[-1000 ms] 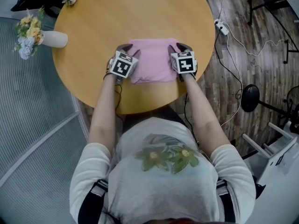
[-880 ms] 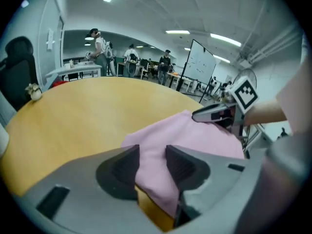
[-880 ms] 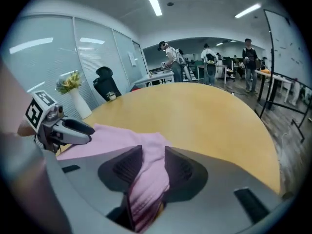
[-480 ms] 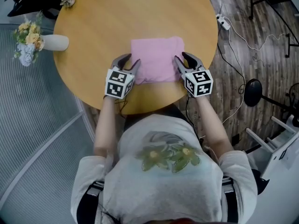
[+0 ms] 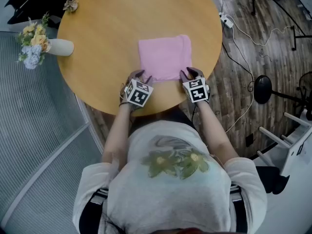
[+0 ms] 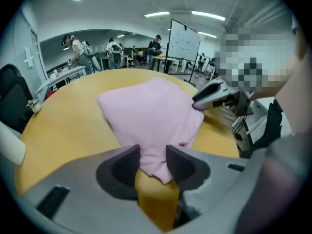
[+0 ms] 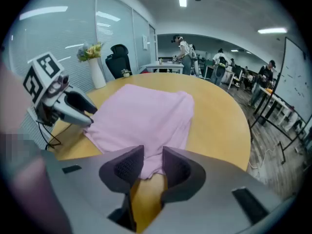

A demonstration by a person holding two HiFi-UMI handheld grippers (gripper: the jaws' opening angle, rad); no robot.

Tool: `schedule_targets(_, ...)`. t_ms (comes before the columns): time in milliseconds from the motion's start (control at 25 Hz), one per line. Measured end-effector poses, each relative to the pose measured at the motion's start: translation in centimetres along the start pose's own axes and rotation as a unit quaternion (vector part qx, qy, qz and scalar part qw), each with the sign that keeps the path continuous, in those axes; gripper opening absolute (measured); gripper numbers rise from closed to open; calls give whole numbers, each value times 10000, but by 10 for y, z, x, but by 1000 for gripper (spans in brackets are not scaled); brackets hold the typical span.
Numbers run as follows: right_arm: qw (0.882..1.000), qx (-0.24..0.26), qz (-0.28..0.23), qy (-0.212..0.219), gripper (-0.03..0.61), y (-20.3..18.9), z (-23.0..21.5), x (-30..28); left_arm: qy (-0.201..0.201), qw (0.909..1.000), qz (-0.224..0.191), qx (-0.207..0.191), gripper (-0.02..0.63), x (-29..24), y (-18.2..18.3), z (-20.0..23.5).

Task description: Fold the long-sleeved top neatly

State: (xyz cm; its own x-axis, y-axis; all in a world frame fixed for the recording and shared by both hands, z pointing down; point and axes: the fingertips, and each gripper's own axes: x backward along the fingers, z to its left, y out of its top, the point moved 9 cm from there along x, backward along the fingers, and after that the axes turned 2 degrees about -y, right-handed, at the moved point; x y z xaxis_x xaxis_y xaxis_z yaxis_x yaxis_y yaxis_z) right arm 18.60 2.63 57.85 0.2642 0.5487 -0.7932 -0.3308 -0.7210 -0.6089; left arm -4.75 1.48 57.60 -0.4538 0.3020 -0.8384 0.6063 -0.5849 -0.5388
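Note:
A pink long-sleeved top (image 5: pixel 165 57), folded into a rectangle, lies on the round wooden table (image 5: pixel 107 33). My left gripper (image 5: pixel 140 76) is at its near left corner. In the left gripper view that corner (image 6: pixel 146 111) lies between the jaws of the left gripper (image 6: pixel 153 157), which stand apart around it. My right gripper (image 5: pixel 189 73) is at the near right corner. Its jaws have just been closing, and in the right gripper view the right gripper (image 7: pixel 153 160) pinches the top's corner (image 7: pixel 146 111).
A white vase of flowers (image 5: pixel 48 47) lies at the table's left edge, a small dried flower (image 5: pixel 71 5) at the far left. The near table rim runs just under both grippers. A power strip (image 5: pixel 224 19) and cables lie on the floor to the right.
Both grippers left the top's sides, swung out, then came in onto its two near corners. Cloth now sits between each pair of jaws.

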Motion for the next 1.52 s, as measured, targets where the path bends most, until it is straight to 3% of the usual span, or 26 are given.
schedule_targets(120, 9997, -229, 42, -64, 135, 1, 1, -3, 79, 9999, -38, -126, 156, -12, -7, 1)
schedule_targets(320, 9949, -1007, -84, 13, 140, 5, -5, 4, 17, 9991, -44, 431, 156, -4, 2, 4)
schedule_targets(600, 9747, -1581, -1554, -297, 152, 38, 4, 78, 354, 9918, -1096, 551, 155, 62, 36, 5)
schedule_targets(920, 9653, -1181, -2323, -163, 107, 67, 59, 129, 144, 9778, -1994, 632, 126, 122, 56, -13)
schedule_targets(1120, 9666, -1021, -2322, -356, 35, 79, 83, 149, 95, 9675, -2513, 279, 14, 150, 75, -39)
schedule_targets(1240, 9679, -937, -2294, -433, 28, 84, 93, 159, 129, 9641, -2651, 93, 5, 162, 81, -48)
schedule_targets(1520, 9623, -1046, -2480, -395, 25, 96, 103, 184, -27, 9599, -2767, 459, 5, 183, 91, -50)
